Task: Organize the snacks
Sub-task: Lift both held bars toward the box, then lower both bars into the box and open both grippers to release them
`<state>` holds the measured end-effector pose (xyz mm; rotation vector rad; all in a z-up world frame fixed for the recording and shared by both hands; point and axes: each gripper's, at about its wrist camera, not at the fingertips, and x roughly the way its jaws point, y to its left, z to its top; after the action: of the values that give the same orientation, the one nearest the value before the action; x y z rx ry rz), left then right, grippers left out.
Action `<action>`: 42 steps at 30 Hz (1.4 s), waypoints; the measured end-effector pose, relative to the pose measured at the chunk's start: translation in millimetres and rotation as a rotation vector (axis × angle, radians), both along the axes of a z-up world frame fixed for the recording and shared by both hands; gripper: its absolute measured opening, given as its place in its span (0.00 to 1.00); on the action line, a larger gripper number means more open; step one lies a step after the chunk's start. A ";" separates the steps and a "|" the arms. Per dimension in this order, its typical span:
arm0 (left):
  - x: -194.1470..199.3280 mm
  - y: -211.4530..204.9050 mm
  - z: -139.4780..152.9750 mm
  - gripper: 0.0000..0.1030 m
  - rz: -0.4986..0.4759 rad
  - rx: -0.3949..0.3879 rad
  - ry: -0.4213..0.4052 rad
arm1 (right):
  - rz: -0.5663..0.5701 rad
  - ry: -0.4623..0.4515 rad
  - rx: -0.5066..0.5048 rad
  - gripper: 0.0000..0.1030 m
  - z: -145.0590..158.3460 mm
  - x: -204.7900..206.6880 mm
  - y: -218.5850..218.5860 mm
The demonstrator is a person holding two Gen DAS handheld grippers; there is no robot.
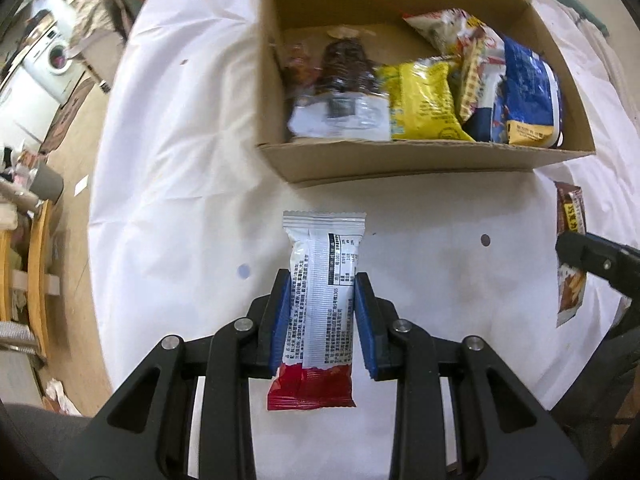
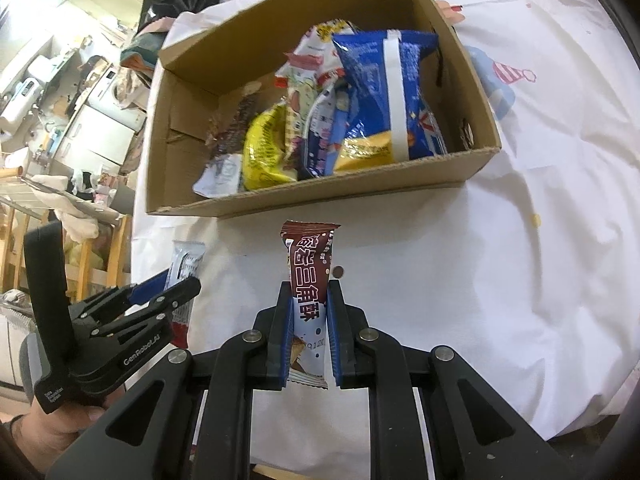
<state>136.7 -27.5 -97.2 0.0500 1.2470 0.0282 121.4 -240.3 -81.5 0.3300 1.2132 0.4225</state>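
Observation:
My left gripper [image 1: 322, 280] is shut on a white and red snack bar [image 1: 320, 304], held lengthwise above the white tablecloth. The same bar [image 2: 186, 268] and the left gripper [image 2: 182, 286] show at the left of the right wrist view. Between the pads of my right gripper [image 2: 310, 286], shut, is a brown snack packet [image 2: 310, 268]; that packet [image 1: 570, 216] and a right gripper's finger [image 1: 576, 254] appear at the right edge of the left wrist view. Ahead of both stands an open cardboard box [image 1: 400, 160] [image 2: 304, 200] holding several snack bags, yellow [image 1: 420, 100] and blue [image 2: 384, 92] among them.
A white cloth [image 1: 180, 140] [image 2: 500, 260] covers the table under the box. Beyond the table's left edge are a washing machine [image 1: 52, 60], wooden furniture [image 1: 36, 264] and clutter on the floor. A hand [image 2: 52, 436] holds the left gripper's handle.

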 end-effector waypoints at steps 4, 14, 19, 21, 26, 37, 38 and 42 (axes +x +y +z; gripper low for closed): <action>-10.9 -11.0 10.6 0.26 0.009 0.008 -0.033 | 0.008 -0.007 0.015 0.16 5.9 -1.1 3.1; -22.3 16.1 60.5 0.26 0.044 -0.015 -0.172 | 0.036 -0.110 -0.045 0.16 28.1 -1.3 13.9; -18.7 21.0 82.1 0.26 0.060 -0.009 -0.265 | 0.019 -0.172 -0.012 0.16 41.4 3.4 6.4; -14.0 22.0 86.9 0.26 0.065 -0.018 -0.284 | 0.010 -0.198 0.003 0.16 47.2 7.5 2.8; 7.7 22.8 98.6 0.26 0.060 -0.035 -0.315 | -0.007 -0.271 0.022 0.16 62.6 23.1 -4.1; 58.3 11.3 103.5 0.26 0.018 -0.057 -0.336 | -0.045 -0.307 0.075 0.16 68.0 75.1 -12.4; 62.0 9.8 101.3 0.26 0.010 -0.065 -0.336 | -0.053 -0.295 0.085 0.16 65.7 80.2 -13.5; 72.9 5.9 88.9 0.26 -0.014 -0.085 -0.334 | -0.067 -0.242 0.116 0.16 53.0 95.9 -11.7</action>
<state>209.6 -21.6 -8.2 -0.0195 0.9126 -0.0278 217.3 -251.9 -28.5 0.4059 0.9416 0.4620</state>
